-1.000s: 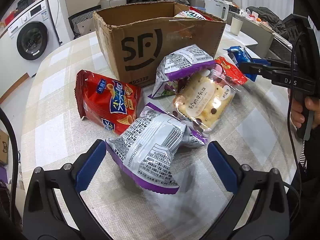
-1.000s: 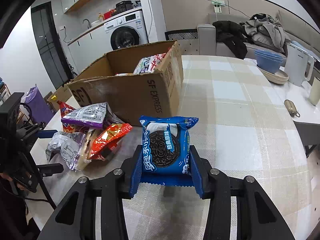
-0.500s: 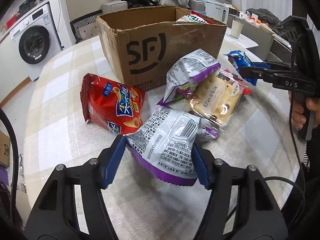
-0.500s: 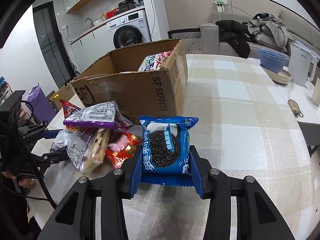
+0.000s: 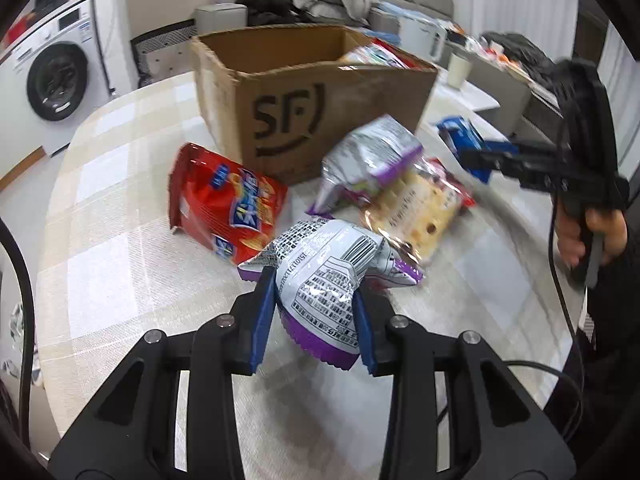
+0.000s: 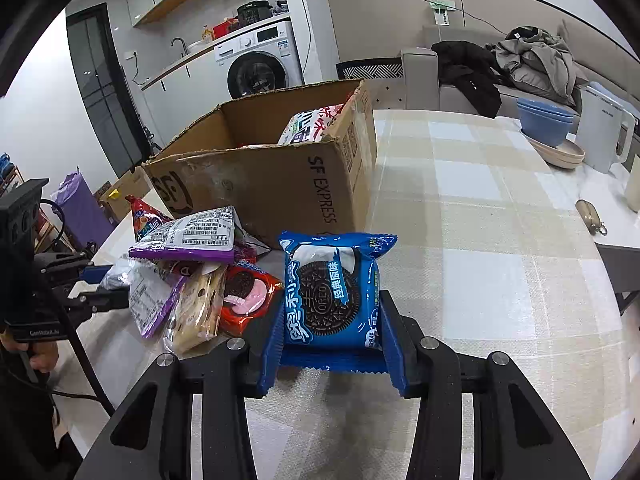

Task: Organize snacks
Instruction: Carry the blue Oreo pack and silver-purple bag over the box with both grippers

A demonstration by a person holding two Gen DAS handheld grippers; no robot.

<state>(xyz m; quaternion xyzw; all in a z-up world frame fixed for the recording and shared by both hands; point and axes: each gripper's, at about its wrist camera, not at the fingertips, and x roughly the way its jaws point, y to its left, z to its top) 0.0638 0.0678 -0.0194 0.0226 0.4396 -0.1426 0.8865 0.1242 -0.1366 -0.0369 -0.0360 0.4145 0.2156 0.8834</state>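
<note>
My left gripper [image 5: 316, 312] is shut on a silver-and-purple snack bag [image 5: 324, 276], squeezed between its blue pads just above the table. My right gripper [image 6: 332, 344] is shut on a blue Oreo pack [image 6: 334, 292], held upright near the box's corner. The open SF cardboard box [image 5: 320, 92] stands behind with snacks inside. A red chip bag [image 5: 224, 204], a second silver-purple bag [image 5: 372, 156] and a clear biscuit pack [image 5: 416, 208] lie in front of the box. A red Oreo pack [image 6: 244, 296] lies beside the blue one.
The checked tablecloth [image 6: 480, 240] stretches right of the box. Blue bowls [image 6: 544, 124], a white kettle [image 6: 604, 140] and a small key-like item [image 6: 592, 216] sit at the far right. A washing machine [image 5: 56, 80] stands beyond the table edge.
My left gripper moved forward onto the silver-purple bag and closed on it, crumpling it. The right gripper kept its hold on the blue Oreo pack and rose slightly toward the box.
</note>
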